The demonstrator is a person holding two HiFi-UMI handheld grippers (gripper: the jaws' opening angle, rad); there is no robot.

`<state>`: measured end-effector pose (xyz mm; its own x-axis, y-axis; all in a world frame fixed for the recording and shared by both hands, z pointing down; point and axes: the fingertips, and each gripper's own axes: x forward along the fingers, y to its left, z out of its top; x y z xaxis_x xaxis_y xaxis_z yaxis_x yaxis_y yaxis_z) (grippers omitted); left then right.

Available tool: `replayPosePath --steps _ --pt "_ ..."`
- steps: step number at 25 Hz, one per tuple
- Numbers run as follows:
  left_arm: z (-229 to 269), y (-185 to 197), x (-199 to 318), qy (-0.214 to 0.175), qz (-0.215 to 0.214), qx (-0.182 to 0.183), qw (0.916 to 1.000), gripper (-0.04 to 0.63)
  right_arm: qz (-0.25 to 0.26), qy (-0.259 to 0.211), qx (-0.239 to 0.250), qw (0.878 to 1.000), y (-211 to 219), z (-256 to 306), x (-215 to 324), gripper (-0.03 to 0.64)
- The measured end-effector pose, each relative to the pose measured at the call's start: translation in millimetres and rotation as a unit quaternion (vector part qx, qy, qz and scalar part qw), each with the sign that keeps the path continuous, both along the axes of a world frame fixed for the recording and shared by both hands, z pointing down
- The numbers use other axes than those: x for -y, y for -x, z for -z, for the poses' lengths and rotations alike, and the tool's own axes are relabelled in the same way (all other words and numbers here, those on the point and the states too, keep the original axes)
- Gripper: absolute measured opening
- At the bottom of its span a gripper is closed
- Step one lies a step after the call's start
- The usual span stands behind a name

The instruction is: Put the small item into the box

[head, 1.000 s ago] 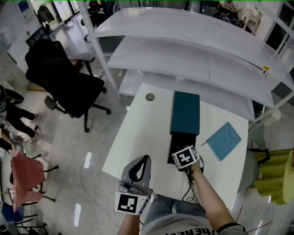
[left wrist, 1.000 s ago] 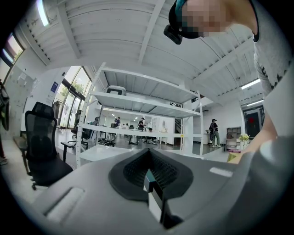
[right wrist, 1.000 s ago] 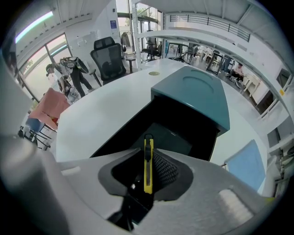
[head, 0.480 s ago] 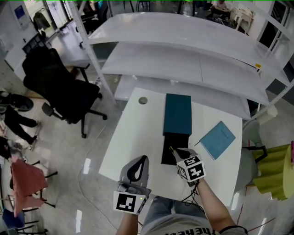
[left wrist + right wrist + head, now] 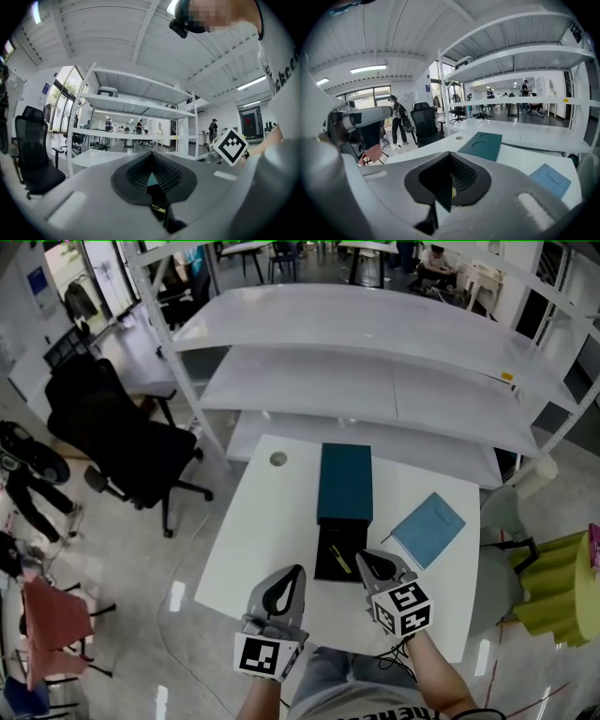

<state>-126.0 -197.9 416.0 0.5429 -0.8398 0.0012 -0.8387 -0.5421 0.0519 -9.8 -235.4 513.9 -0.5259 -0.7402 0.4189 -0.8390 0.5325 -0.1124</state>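
Reckon the drop's done: the thin yellow stick-like item [image 5: 339,559] lies in the open black box tray [image 5: 325,570] just ahead of my right gripper [image 5: 366,562], its jaws and the left gripper's [image 5: 292,575] pressed together empty, so next I'd pull clear.

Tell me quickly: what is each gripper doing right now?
Left gripper: fingers closed, holding nothing.
Right gripper: fingers closed, holding nothing; the pen lies in the box.
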Motion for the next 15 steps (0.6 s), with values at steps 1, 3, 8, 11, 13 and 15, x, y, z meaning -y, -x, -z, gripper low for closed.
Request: replayPosePath --steps 1,3,8,11,13,15 --pt "1 -3 -2 -0.001 -0.001 0.000 1.0000 0.015 0.000 -0.010 0.003 1.000 -3 7 -3 0.002" --pt "4 -8 -5 -0.003 -0.001 0.001 1.0000 0.015 -0.001 -0.028 0.008 1.000 -8 20 -8 0.002" --pt "10 -18 -12 -0.003 -0.002 0.006 1.0000 0.014 -0.001 -0.064 0.026 0.998 -18 51 -20 0.002" --pt "15 -23 -19 -0.007 -0.001 0.006 1.0000 0.014 0.003 -0.082 0.023 0.996 -23 64 -28 0.002" --pt "17 -26 -23 -0.011 0.000 0.006 0.9999 0.014 0.004 -0.091 0.023 0.996 -25 71 -34 0.002" --pt "20 -28 -27 -0.013 0.001 0.005 0.9999 0.014 0.004 -0.100 0.024 0.995 -29 78 -40 0.002"
